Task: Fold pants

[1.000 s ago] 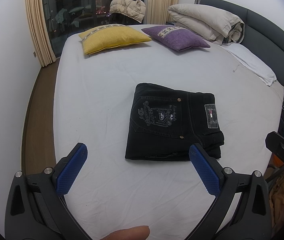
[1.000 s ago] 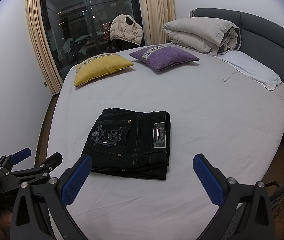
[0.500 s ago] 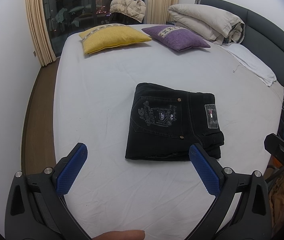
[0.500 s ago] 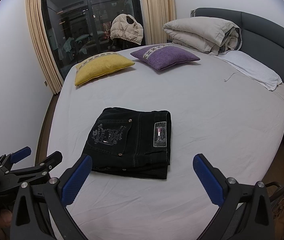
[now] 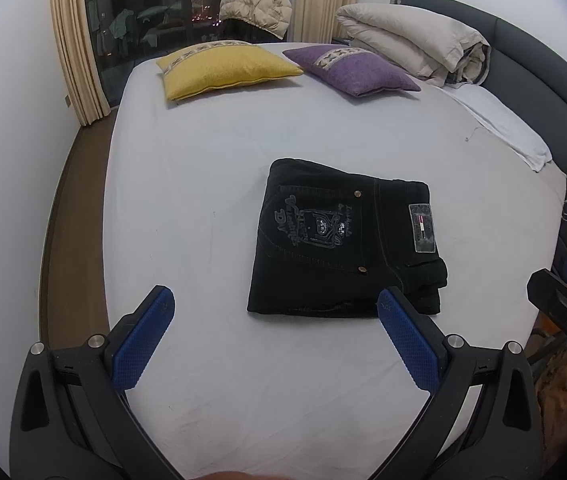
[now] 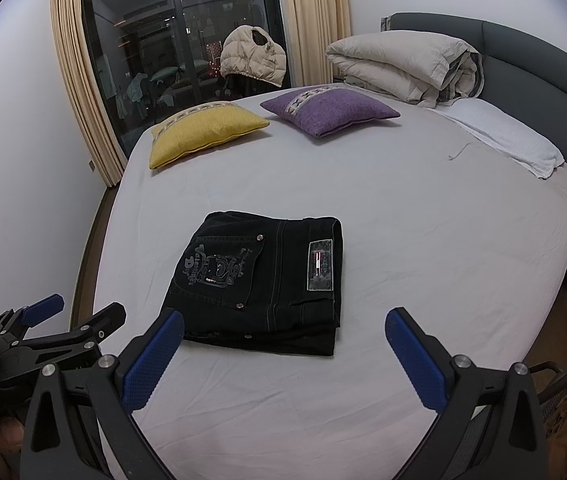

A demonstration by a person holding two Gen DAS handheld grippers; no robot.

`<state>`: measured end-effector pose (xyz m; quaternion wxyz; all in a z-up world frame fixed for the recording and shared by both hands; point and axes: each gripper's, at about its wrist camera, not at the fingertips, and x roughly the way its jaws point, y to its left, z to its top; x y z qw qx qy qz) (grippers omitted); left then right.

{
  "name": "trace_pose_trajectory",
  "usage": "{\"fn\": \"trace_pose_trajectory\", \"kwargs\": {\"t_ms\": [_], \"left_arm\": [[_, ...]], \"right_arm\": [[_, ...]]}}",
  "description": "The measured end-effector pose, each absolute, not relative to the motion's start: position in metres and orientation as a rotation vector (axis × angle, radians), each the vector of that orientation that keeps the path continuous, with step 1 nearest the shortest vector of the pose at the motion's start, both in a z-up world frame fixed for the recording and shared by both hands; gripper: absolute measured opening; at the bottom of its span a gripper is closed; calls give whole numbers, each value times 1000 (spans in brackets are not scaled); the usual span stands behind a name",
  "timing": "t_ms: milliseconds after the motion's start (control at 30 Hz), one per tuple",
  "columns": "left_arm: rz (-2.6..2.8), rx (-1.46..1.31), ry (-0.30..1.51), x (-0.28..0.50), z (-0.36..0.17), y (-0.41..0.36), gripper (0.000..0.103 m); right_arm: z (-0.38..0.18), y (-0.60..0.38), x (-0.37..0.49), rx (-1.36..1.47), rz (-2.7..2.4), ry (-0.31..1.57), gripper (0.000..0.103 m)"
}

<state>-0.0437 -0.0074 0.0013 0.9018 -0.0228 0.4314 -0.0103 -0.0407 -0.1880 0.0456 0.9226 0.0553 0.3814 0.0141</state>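
Note:
Black pants [image 5: 343, 240] lie folded into a compact rectangle on the white bed sheet [image 5: 203, 184], back pocket embroidery and waistband patch facing up. In the right wrist view the same pants [image 6: 259, 284] rest mid-bed. My left gripper [image 5: 275, 320] hangs open just short of the pants' near edge, nothing between its blue pads. My right gripper [image 6: 283, 344] is open too, held back from the pants, empty. The left gripper [image 6: 67, 320] also shows at the left edge of the right wrist view, and the right gripper [image 5: 563, 296] at the right edge of the left one.
A yellow pillow [image 5: 223, 68] and a purple pillow [image 5: 351, 68] lie at the far side of the bed. A rolled beige duvet [image 5: 411, 48] and white pillow [image 5: 503, 128] sit by the grey headboard [image 5: 543, 72]. Wooden floor [image 5: 71, 216] runs along the left.
Almost nothing has moved. The right gripper has drifted slightly, and the pants stay folded in the same spot.

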Motion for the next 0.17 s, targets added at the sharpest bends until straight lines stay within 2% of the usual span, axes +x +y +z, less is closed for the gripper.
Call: {"fn": "trace_pose_trajectory", "kwargs": {"t_ms": [167], "left_arm": [[-4,-27,874,-46,0,-10,103]], "right_arm": [[42,-189,-43,125,25,786,103]]}}
